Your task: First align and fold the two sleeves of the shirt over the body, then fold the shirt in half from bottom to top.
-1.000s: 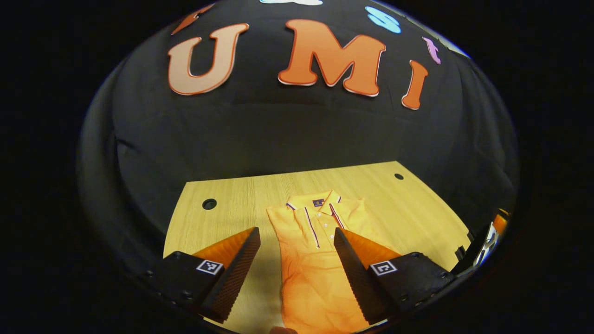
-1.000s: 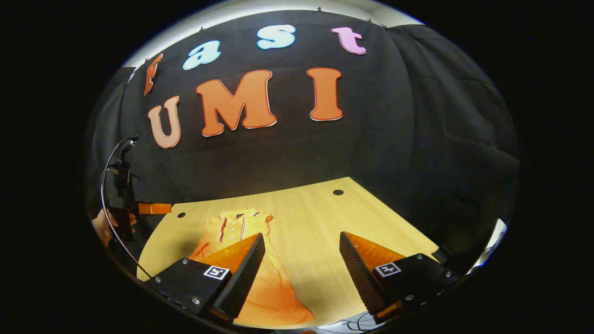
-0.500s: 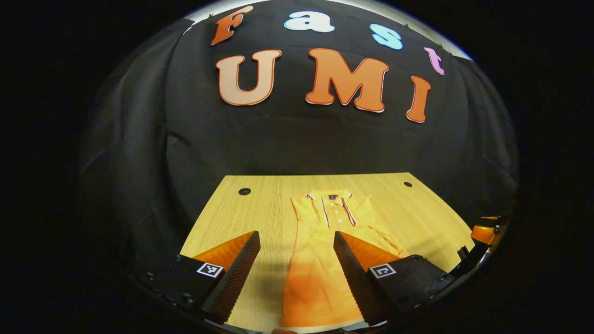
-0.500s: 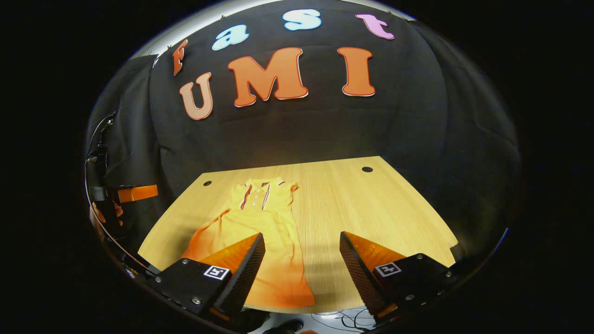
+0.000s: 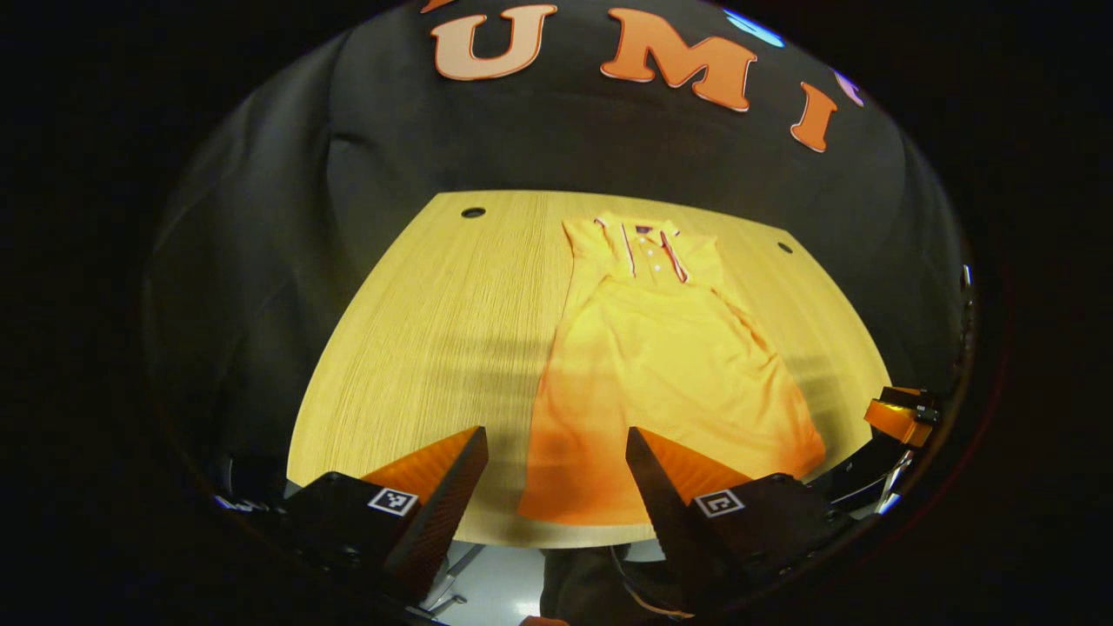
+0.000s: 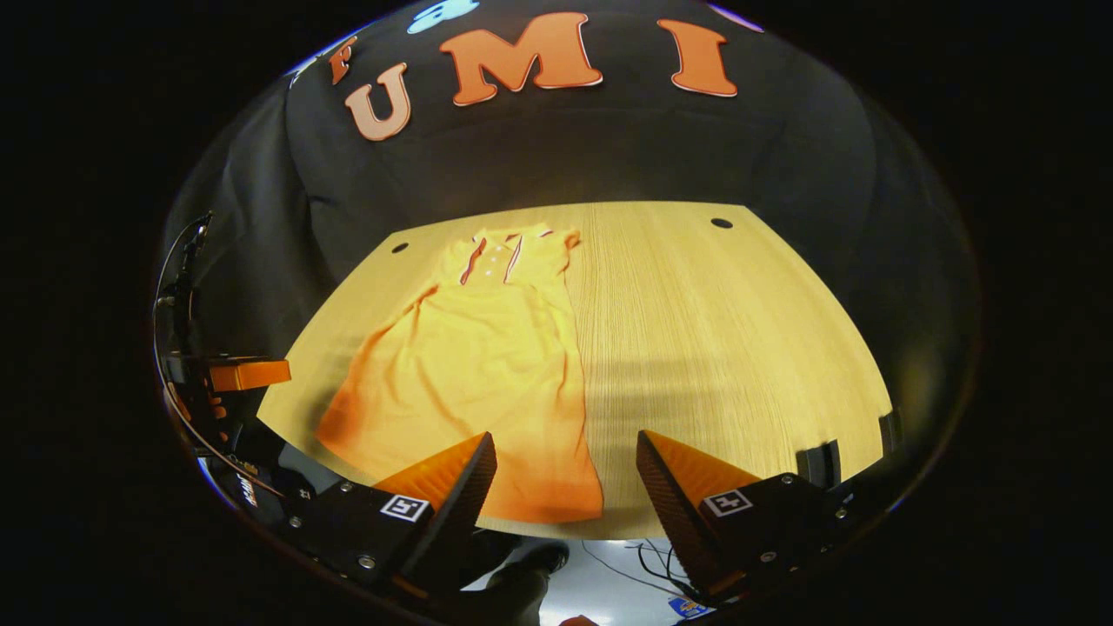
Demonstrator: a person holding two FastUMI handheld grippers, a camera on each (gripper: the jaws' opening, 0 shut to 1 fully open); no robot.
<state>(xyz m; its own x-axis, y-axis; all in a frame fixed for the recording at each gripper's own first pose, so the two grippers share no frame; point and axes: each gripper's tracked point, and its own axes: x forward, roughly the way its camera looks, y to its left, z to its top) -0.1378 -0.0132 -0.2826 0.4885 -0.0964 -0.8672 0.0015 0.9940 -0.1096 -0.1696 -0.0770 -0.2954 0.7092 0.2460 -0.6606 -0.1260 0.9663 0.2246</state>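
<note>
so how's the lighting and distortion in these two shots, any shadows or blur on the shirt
Left gripper view: the table edge bows from fisheye; the shirt is sharp and bright at the collar, darker at the hem, with soft shadow bands across the wood. Right gripper view: same bowing, the shirt dims toward its near corners, and a faint shadow band crosses the table.

Each tool, left [image 5: 556, 487] and right [image 6: 565, 487], has two wedge-shaped fingers with ridged inner faces, set on black blocks. Each block carries a small square black-and-white marker, and round screws [image 6: 359, 562] dot the blocks' edges. On the left tool seen from the right tool's camera, a thin black cable [image 6: 174, 287] loops off its body.
</note>
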